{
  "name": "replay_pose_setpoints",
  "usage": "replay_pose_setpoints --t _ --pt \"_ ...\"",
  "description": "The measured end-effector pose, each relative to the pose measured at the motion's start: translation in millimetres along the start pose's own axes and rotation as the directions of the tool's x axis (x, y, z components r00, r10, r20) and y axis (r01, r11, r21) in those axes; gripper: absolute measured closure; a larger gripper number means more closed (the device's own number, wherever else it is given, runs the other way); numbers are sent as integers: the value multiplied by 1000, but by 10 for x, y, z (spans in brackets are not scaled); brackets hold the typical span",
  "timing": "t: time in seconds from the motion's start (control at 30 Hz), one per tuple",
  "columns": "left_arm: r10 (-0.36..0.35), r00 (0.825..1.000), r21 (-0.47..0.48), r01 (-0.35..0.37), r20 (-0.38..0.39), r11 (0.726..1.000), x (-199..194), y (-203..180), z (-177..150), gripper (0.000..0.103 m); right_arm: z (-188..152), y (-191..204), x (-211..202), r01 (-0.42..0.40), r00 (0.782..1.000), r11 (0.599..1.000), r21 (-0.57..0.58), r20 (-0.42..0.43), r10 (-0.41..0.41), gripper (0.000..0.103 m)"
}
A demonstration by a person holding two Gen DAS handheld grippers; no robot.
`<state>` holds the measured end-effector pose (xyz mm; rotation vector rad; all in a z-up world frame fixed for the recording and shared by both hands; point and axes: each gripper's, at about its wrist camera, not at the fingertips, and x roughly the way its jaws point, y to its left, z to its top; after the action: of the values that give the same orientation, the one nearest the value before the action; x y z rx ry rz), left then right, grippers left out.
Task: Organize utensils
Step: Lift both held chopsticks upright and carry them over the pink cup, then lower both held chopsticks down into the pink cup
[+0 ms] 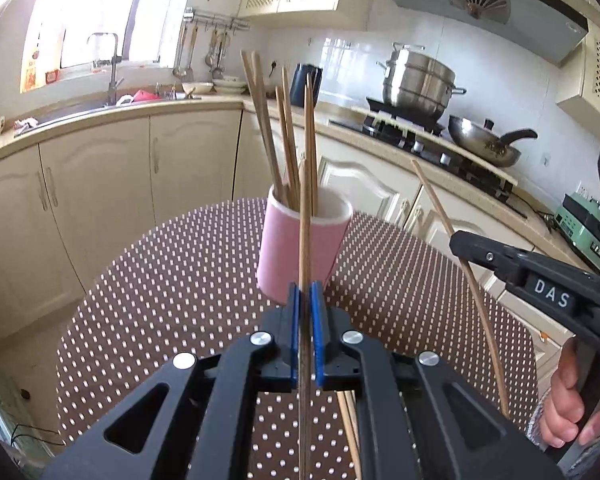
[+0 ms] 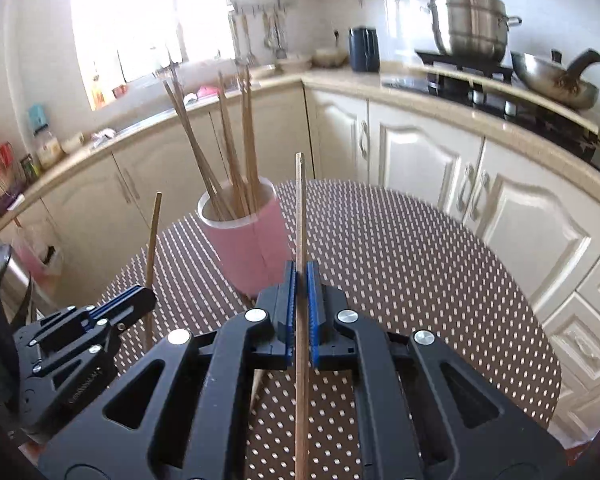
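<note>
A pink cup (image 1: 300, 252) with a white inside stands on the dotted brown table (image 1: 160, 288) and holds several wooden chopsticks (image 1: 288, 140). My left gripper (image 1: 306, 292) is shut on one chopstick (image 1: 306, 220), which points up in front of the cup. In the right wrist view my right gripper (image 2: 301, 276) is shut on another chopstick (image 2: 300, 208), just right of the pink cup (image 2: 248, 248). That same right gripper (image 1: 472, 246) and its chopstick (image 1: 440, 208) show at the right of the left view. The left gripper (image 2: 140, 296) and its chopstick (image 2: 153, 240) show at the lower left of the right view.
Cream kitchen cabinets (image 1: 100, 184) and a counter ring the table. A steel pot (image 1: 416, 80) and a wok (image 1: 488, 140) sit on the stove at the right. A sink with a tap (image 1: 112, 68) lies under the window. More chopsticks (image 1: 350, 424) lie on the table beneath my left gripper.
</note>
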<state>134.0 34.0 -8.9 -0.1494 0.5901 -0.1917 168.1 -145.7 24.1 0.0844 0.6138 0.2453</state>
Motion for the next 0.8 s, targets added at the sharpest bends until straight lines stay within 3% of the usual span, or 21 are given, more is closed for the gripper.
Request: replay_pose_setpoints --t 0.37,0.5,0.6,0.8 --pt "44 995 29 -46 94 998 -108 -129 500 96 318 159 -198 -30 983 1000 5 182 29 97" --pt "41 993 31 -45 114 999 -115 -156 747 96 489 224 -182 -28 963 1000 1 269 26 97" --pt "77 987 39 -83 143 996 -128 -191 945 96 619 245 -141 -26 941 1000 7 338 22 97" --pt "63 984 49 -72 168 996 -177 -256 1299 96 864 246 33 -73 910 997 3 410 65 97"
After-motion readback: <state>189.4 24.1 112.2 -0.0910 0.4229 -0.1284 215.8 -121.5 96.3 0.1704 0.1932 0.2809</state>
